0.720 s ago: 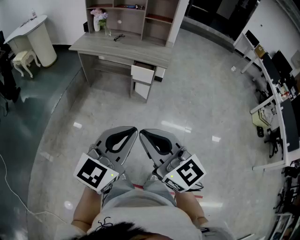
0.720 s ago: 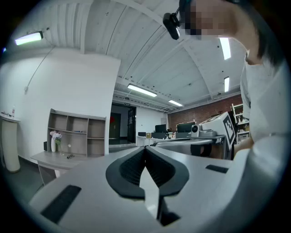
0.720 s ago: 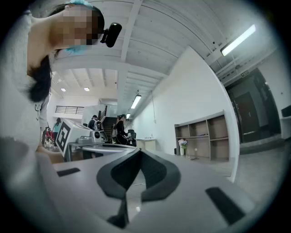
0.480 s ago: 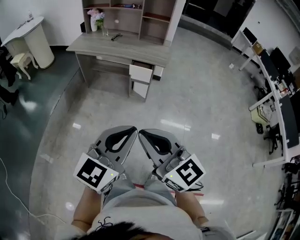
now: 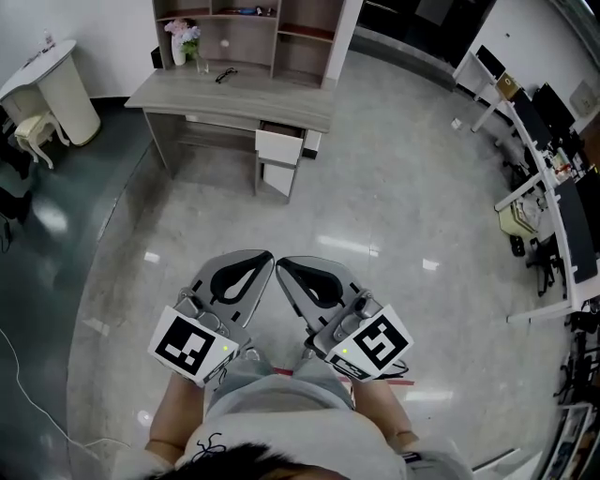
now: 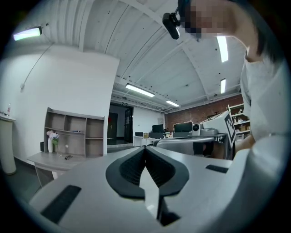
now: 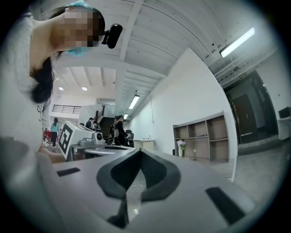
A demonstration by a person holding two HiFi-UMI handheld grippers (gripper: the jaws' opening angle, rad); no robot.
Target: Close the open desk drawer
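A grey wooden desk (image 5: 234, 98) stands far ahead against the wall, and its white top drawer (image 5: 279, 147) is pulled out at the desk's right end. Both grippers are held low, close to the person's body and far from the desk. In the head view my left gripper (image 5: 269, 258) and right gripper (image 5: 280, 264) point forward with their tips nearly touching each other. Each has its jaws together with nothing between them. The left gripper view has my left gripper (image 6: 145, 148) in front, with the desk (image 6: 50, 160) small at the left. My right gripper (image 7: 139, 150) shows shut in its own view.
A shelf unit (image 5: 246, 23) with a flower vase (image 5: 178, 42) stands on the desk. A white round table (image 5: 52, 80) and a stool (image 5: 33, 131) are at the far left. Office desks with monitors (image 5: 548, 159) line the right side. Polished grey floor (image 5: 375, 202) lies between me and the desk.
The head view has shifted a little, so the desk and room sit slightly further left in the picture. Both grippers keep the same place and stay shut.
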